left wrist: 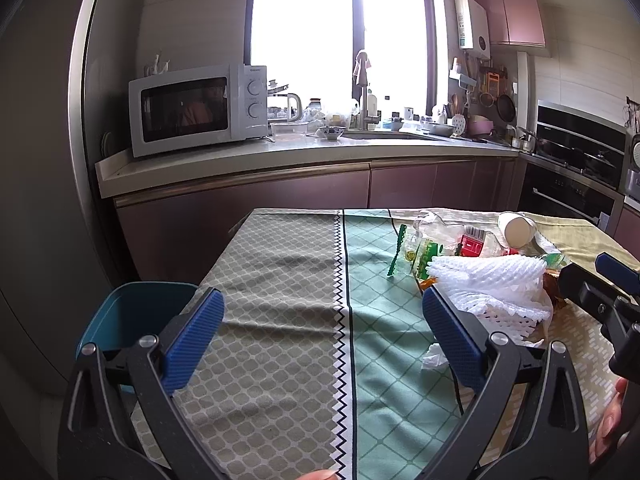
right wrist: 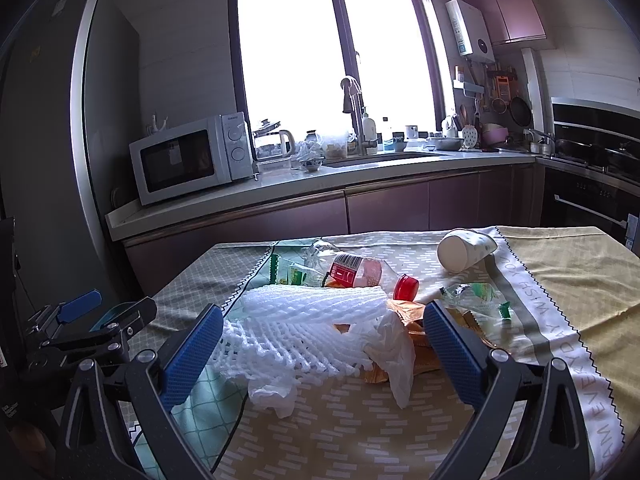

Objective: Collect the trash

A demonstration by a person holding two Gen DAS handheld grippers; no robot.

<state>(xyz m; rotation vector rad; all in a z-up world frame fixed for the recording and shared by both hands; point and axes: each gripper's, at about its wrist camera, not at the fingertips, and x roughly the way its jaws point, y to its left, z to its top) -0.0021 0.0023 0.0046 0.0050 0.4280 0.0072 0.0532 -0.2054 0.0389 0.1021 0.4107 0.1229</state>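
Tablecloth (left wrist: 280, 280) lies bare between left tongs' (left wrist: 322, 338) spread jaws

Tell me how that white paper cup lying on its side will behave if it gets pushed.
The paper cup lies tipped over, so it would probably roll in a curve. It looks empty and light, and likely crushes under a hard squeeze.

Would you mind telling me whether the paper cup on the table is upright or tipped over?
Tipped over: the paper cup lies on its side, round end facing the camera.
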